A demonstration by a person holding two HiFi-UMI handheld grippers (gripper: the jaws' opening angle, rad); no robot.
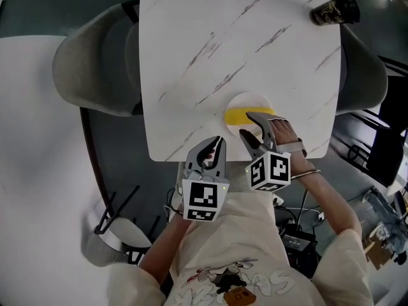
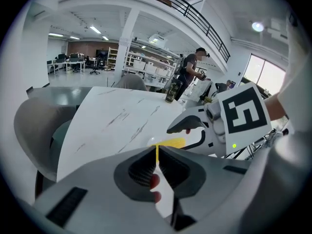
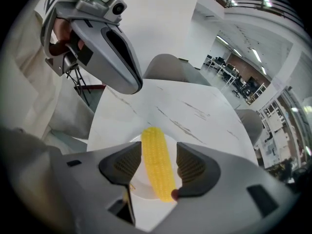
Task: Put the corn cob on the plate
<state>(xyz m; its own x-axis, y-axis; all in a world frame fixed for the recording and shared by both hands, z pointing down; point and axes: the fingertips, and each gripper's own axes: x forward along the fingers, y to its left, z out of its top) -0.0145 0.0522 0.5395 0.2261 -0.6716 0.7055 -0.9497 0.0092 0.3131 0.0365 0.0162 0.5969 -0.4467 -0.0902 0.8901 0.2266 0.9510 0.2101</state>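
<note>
The yellow corn cob [image 1: 244,115] lies on a small white plate [image 1: 250,100] near the front edge of the white marble table [image 1: 210,50]. My right gripper [image 1: 246,124] is open, its jaws on either side of the cob with a gap on each side. In the right gripper view the corn cob [image 3: 158,162] runs lengthwise between the pads over the plate [image 3: 140,182]. My left gripper [image 1: 215,143] is shut on nothing, just off the table's front edge, left of the plate. The left gripper view shows the corn cob [image 2: 171,143] beyond the shut left gripper [image 2: 156,155].
A dark bottle [image 1: 335,9] lies at the table's far right corner. Grey chairs stand at the left [image 1: 95,62] and right [image 1: 364,75] of the table. A person [image 2: 191,71] stands in the background of the left gripper view.
</note>
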